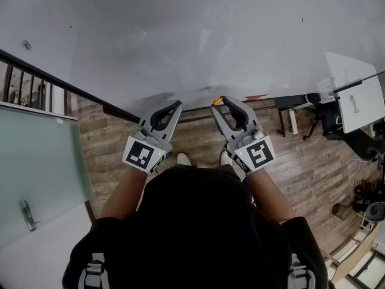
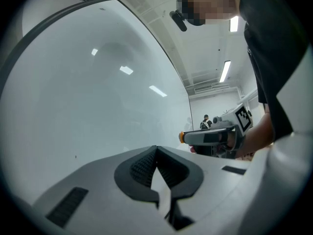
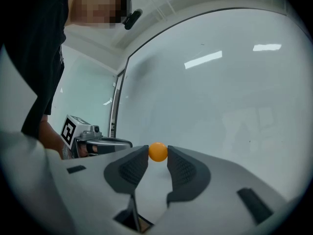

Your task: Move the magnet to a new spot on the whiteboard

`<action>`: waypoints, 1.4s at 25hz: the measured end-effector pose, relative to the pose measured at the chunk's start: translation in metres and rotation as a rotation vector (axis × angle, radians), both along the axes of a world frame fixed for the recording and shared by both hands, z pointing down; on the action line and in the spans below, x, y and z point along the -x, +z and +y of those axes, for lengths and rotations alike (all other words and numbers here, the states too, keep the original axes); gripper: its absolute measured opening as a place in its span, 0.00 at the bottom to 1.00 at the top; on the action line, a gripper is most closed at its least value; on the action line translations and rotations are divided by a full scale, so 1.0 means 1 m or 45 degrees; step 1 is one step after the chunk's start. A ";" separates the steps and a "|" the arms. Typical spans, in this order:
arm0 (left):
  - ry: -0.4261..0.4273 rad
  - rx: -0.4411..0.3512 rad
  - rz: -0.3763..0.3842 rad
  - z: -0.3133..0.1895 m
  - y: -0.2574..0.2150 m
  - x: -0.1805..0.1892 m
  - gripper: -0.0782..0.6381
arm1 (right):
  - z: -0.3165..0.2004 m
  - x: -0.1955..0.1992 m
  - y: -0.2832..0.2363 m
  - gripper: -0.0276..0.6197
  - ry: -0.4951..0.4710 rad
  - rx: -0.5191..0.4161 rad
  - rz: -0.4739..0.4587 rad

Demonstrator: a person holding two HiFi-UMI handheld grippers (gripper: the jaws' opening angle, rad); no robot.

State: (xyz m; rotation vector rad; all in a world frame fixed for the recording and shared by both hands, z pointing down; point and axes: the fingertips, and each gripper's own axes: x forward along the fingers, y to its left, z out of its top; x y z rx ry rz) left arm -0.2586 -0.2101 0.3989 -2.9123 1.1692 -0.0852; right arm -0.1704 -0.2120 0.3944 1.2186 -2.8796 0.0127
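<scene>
**Magnet pinched, move not finished**

R gripper (image 1: 221, 103) has its fingers closed on the small orange magnet (image 3: 157, 152). It sits right at the fingertips w/ both pads touching it. The magnet is held close up to the whiteboard (image 1: 198, 35), low down near the board's bottom edge. Can't tell whether it's on the surface or just off it.

L gripper (image 2: 156, 148) has its fingers pressed together w/ nothing between them. It is held just beside the R one, level and pointing at the board, and seems to have no part in the job.

Progress, my read: the grab is done. Whether this is the pick-up spot or the new one, the views don't say. Left to do: seat the magnet at a diff spot on the board, check it sticks, spread the fingers, and back the R gripper off.
</scene>
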 end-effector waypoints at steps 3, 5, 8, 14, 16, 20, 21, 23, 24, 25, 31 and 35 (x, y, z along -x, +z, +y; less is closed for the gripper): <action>0.010 0.007 0.000 0.002 0.002 0.000 0.11 | 0.001 -0.001 0.000 0.23 0.020 0.005 -0.010; 0.020 0.006 0.001 0.003 0.002 0.000 0.11 | 0.003 -0.003 -0.001 0.23 0.039 0.006 -0.017; 0.034 -0.002 0.009 0.005 -0.001 0.000 0.11 | 0.006 -0.002 -0.003 0.23 0.067 0.008 -0.027; 0.080 -0.041 0.038 0.003 -0.016 -0.014 0.11 | 0.007 -0.018 -0.012 0.23 0.159 -0.007 -0.031; 0.099 -0.048 0.036 0.002 -0.019 -0.024 0.11 | 0.005 -0.032 -0.012 0.23 0.190 -0.023 -0.019; 0.115 -0.055 0.032 0.001 -0.022 -0.046 0.11 | 0.004 -0.061 -0.014 0.23 0.242 -0.042 -0.013; 0.115 -0.059 0.034 0.001 -0.023 -0.052 0.11 | 0.003 -0.067 -0.014 0.23 0.253 -0.045 -0.014; 0.111 -0.060 0.036 0.000 -0.025 -0.063 0.11 | 0.001 -0.081 -0.016 0.23 0.274 -0.049 -0.015; 0.107 -0.060 0.037 0.000 -0.025 -0.070 0.11 | 0.000 -0.089 -0.016 0.23 0.283 -0.048 -0.017; 0.101 -0.060 0.036 -0.001 -0.025 -0.078 0.11 | -0.001 -0.098 -0.016 0.23 0.293 -0.046 -0.019; 0.078 -0.068 0.026 -0.008 -0.029 -0.127 0.11 | -0.015 -0.157 -0.014 0.23 0.339 -0.030 -0.036; 0.060 -0.066 0.034 -0.015 -0.032 -0.154 0.11 | -0.027 -0.190 -0.014 0.23 0.356 -0.030 -0.036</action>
